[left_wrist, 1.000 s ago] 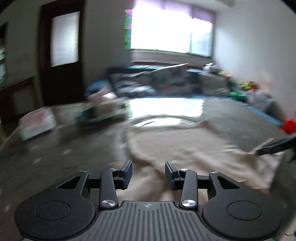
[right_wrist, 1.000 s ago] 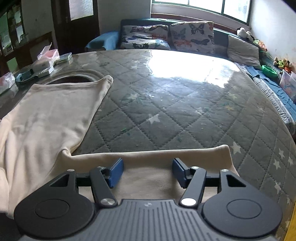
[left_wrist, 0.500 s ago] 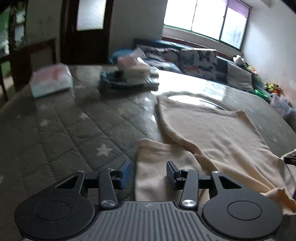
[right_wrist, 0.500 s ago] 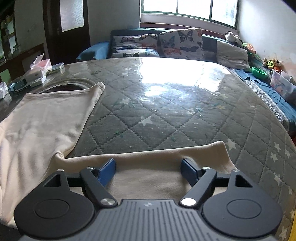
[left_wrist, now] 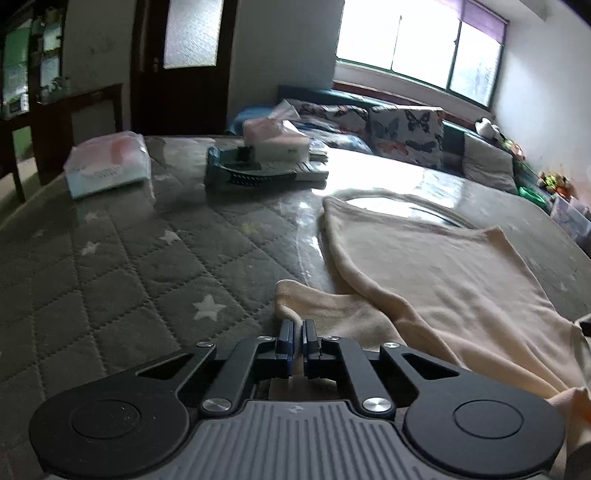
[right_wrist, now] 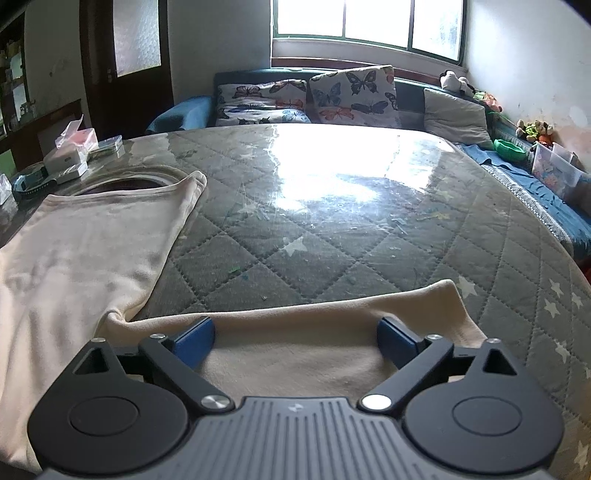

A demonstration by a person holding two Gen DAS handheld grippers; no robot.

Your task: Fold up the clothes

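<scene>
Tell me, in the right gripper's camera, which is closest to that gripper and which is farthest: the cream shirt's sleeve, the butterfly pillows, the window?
1. Cream shirt's sleeve: directly under the open right gripper.
2. Butterfly pillows: beyond the table's far edge.
3. Window: back wall, above the pillows.

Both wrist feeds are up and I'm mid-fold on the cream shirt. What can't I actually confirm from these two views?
- Left gripper: fingers nearly together at the sleeve edge; whether cloth is pinched between them is hidden by the fingers themselves.
- Cream shirt: its hem is cut off by the bottom and left edges, right wrist view.
- Right gripper: open over the other sleeve; contact beneath is hidden by the gripper body.
</scene>
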